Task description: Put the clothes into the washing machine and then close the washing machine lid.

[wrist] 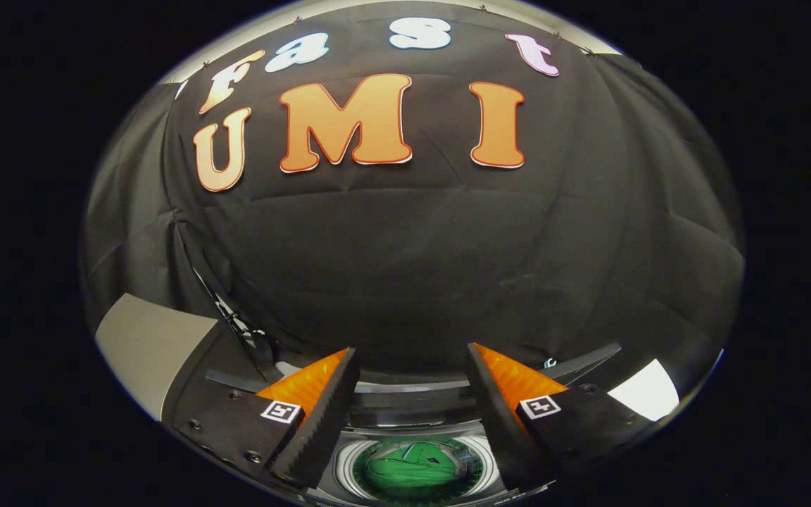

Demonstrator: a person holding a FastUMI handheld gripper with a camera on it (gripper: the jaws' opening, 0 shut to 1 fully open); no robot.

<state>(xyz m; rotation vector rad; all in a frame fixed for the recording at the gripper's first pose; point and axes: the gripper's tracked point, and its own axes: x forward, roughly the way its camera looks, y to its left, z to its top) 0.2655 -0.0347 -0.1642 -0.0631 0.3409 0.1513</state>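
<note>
the gripper (pixel 412 348) hangs with its two fingers spread wide and nothing pinched between them; the left finger (pixel 317 412) sits at about seven o'clock and the right finger (pixel 500 408) at about five o'clock, each with an orange side and a toothed black inner pad. straight down at six o'clock, between the finger bases, the washing machine (pixel 416 412) shows its open round drum, and a green piece of clothes (pixel 416 470) lies inside it. the machine's grey lid (pixel 148 348) stands raised at about eight o'clock, beside the left finger. the black cloth wall (pixel 405 253) rises beyond the fingertips toward twelve o'clock.
</note>
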